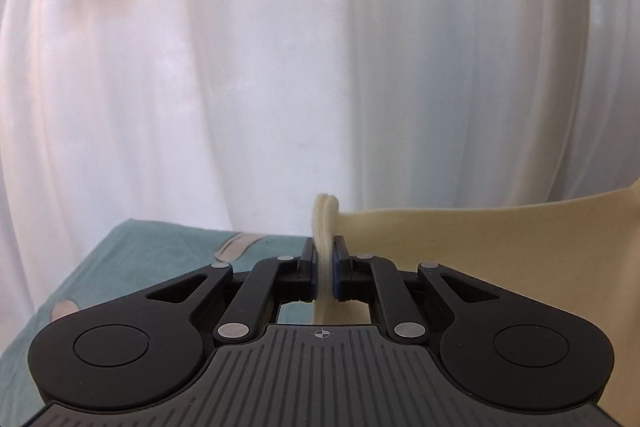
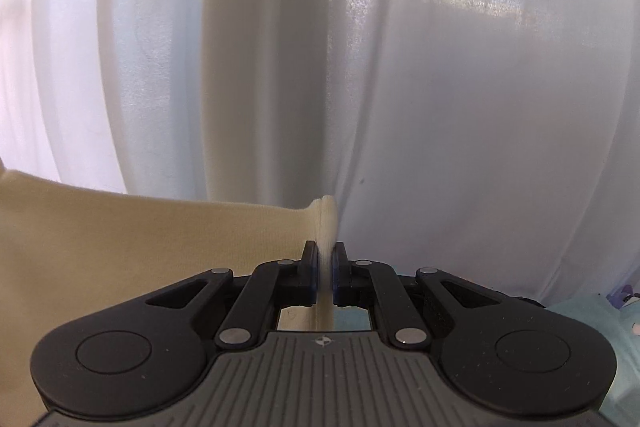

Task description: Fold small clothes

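Left gripper (image 1: 325, 269): jaws clamped on a bunched corner of the cream garment (image 1: 500, 247), pinched fabric poking up past the pads. Cloth runs off taut to the right of that view and hangs down below the jaws.

Right gripper (image 2: 325, 271): same story, clenched on the opposite corner, cream garment (image 2: 140, 239) stretching away to the left. So the piece is lifted and spread between the two grippers.

Below: teal bedsheet (image 1: 132, 259) with pale printed patches covers the surface; a strip of it shows at the right view's lower right edge (image 2: 592, 319).

Behind everything: sheer white curtain (image 1: 280, 67) in vertical folds, backlit, filling the background in both views.
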